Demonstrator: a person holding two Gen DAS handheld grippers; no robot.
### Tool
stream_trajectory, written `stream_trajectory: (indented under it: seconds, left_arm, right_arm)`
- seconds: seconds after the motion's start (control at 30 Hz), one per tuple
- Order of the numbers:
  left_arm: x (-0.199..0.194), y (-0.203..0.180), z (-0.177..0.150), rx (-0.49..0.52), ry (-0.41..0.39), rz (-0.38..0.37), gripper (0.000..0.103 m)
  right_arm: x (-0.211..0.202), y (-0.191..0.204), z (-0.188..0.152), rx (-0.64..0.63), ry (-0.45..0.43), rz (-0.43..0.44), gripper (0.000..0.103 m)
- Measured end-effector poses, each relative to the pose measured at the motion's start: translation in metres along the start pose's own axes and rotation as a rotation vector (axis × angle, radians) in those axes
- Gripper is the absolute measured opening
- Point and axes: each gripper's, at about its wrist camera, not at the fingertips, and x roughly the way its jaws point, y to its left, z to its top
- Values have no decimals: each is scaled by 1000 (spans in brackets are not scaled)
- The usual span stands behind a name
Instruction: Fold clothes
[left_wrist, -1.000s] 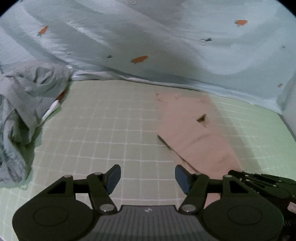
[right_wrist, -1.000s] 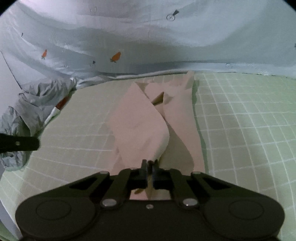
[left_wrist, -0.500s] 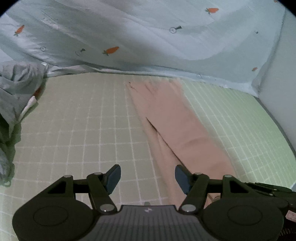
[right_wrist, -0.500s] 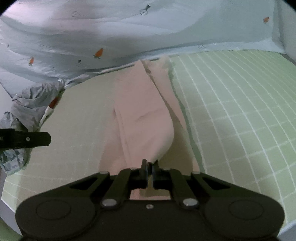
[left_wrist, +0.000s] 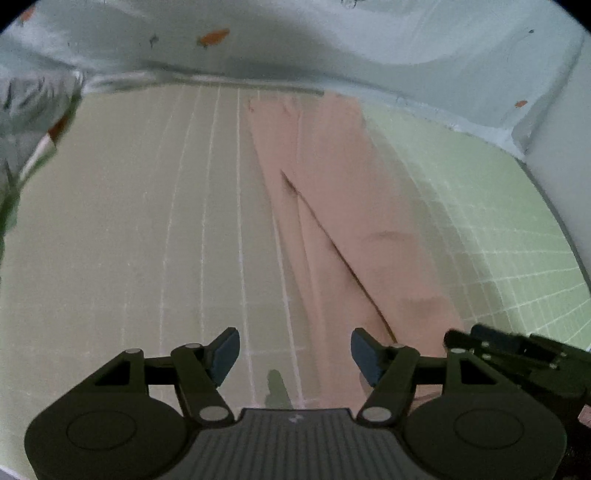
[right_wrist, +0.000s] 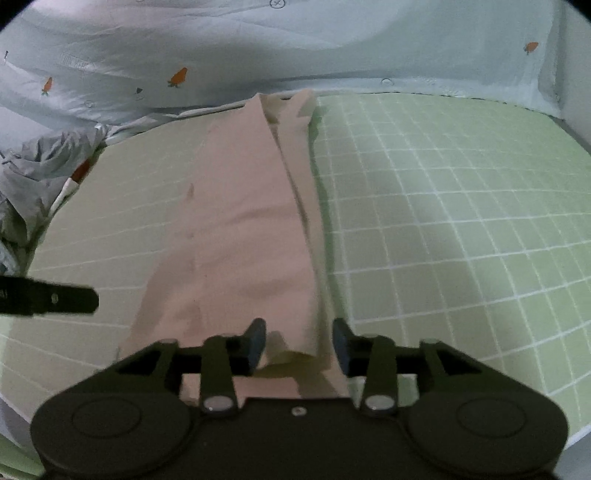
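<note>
A long pink garment (right_wrist: 251, 229) lies stretched out flat on the green checked bed sheet (right_wrist: 443, 206), folded lengthwise into a narrow strip running away from me. My right gripper (right_wrist: 298, 345) is open right over its near end, the cloth lying loose between the fingers. In the left wrist view the same pink garment (left_wrist: 332, 206) runs up the middle right. My left gripper (left_wrist: 293, 354) is open over bare sheet, just left of the cloth's near end. The right gripper's body (left_wrist: 517, 354) shows at its lower right.
A light blue quilt with carrot prints (right_wrist: 258, 48) is bunched along the far side of the bed. A crumpled grey garment (right_wrist: 40, 170) lies at the far left. The bed edge and a wall (right_wrist: 576, 122) are on the right. The left gripper's finger (right_wrist: 48, 295) pokes in from the left.
My right gripper pulled the pink garment's lifted fold toward me, laid it flat and opened, letting go. The left gripper stayed open and shifted right toward the cloth.
</note>
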Motion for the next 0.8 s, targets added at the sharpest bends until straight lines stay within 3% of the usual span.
stream_trajectory:
  seconds: [0.13, 0.3, 0.4, 0.47, 0.5, 0.57, 0.63, 0.8]
  left_arm:
    - [15, -6, -8, -30, 60, 3, 72]
    - [39, -15, -23, -71, 132, 1, 72]
    - [50, -22, -32, -78, 153, 5, 71]
    - [52, -30, -37, -58, 148, 27, 69]
    - [52, -33, -39, -37, 141, 46, 62]
    - [50, -39, -42, -17, 129, 55, 49]
    - [48, -37, -42, -50, 131, 17, 20]
    - [38, -47, -51, -81, 189, 1, 12]
  right_arm:
    - [10, -11, -3, -11, 35, 14, 63]
    - [23, -17, -9, -52, 77, 52, 63]
    - [25, -19, -13, -83, 68, 88, 58]
    - [24, -17, -16, -138, 59, 114, 42]
    - [24, -16, -17, -161, 57, 127, 38]
    - [24, -15, -17, -174, 61, 161, 18]
    - [22, -15, -17, -185, 69, 189, 13]
    - [5, -22, -21, -219, 112, 246, 11]
